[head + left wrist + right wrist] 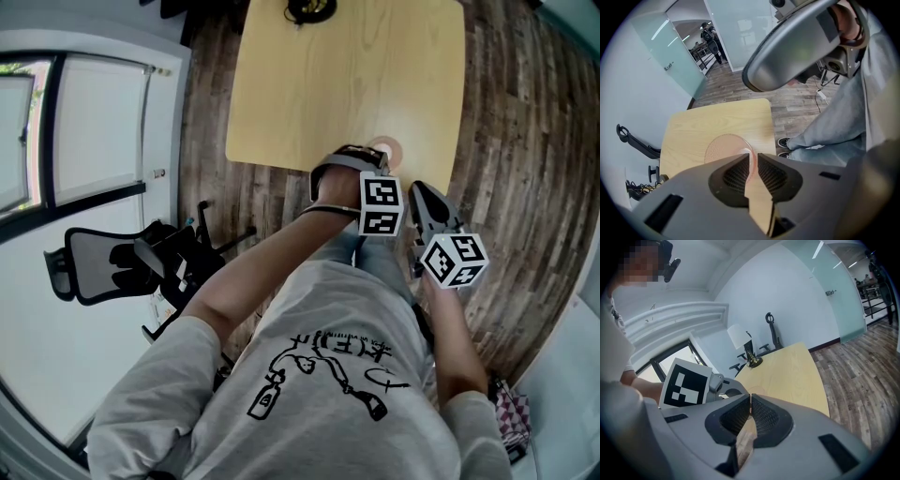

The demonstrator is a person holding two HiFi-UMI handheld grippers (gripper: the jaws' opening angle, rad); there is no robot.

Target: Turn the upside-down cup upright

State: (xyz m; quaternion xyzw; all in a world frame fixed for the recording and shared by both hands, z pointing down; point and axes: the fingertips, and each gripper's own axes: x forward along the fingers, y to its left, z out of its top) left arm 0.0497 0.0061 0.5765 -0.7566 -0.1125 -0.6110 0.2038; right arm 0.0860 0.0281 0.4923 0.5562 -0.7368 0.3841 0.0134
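A translucent pink cup (386, 148) stands near the front edge of the light wooden table (347, 75). My left gripper (378, 157) points steeply down over it. In the left gripper view I look down into the cup (724, 147), whose thin rim runs up between the jaws of the left gripper (753, 154). The pads stand a little apart from the rim on both sides, so the gripper is open. My right gripper (419, 187) hovers just right of the cup, off the table's edge. In the right gripper view the right gripper (750, 396) is shut with nothing in it.
A small dark table lamp (311, 9) stands at the table's far edge. A black office chair (112, 262) is on the wooden floor at the left, by the window. The person's legs and shoes (785, 141) are close to the table's front edge.
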